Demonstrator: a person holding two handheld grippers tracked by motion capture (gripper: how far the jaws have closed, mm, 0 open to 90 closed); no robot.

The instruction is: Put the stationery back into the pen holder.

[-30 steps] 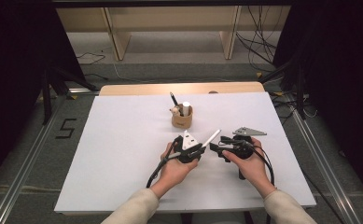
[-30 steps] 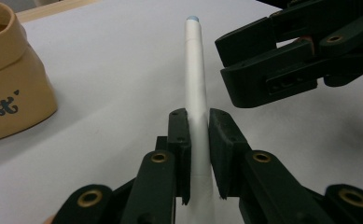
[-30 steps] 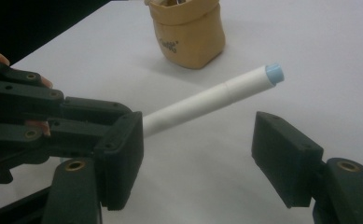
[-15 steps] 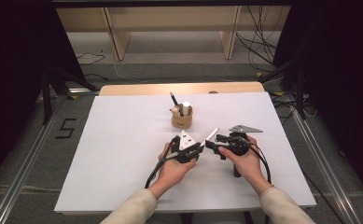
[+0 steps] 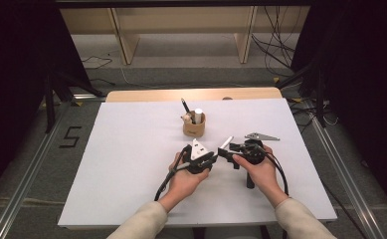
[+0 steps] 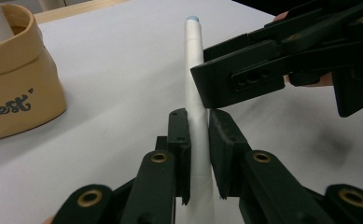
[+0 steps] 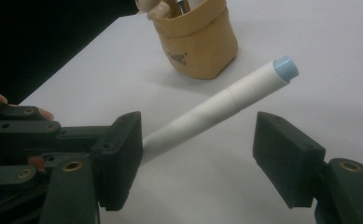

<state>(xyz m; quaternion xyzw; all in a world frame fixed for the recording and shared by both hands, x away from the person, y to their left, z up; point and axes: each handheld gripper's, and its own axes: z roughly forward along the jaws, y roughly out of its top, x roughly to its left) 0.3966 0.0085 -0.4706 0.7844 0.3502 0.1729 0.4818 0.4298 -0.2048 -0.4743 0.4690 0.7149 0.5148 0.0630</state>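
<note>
High view: both hands meet mid-table, the left gripper (image 5: 212, 158) and right gripper (image 5: 232, 148) joined by a white pen (image 5: 226, 143), near a tan cup (image 5: 193, 127). Left gripper view: its jaws clamp the pen (image 6: 195, 107). Right gripper view: its jaws stand wide around the pen (image 7: 216, 114).

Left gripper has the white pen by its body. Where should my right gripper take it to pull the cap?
Take the white pen on its free end, past the seam and near the blue tip. The right gripper is open with that section between its fingers; close squarely across the barrel, clear of the left gripper.
</note>
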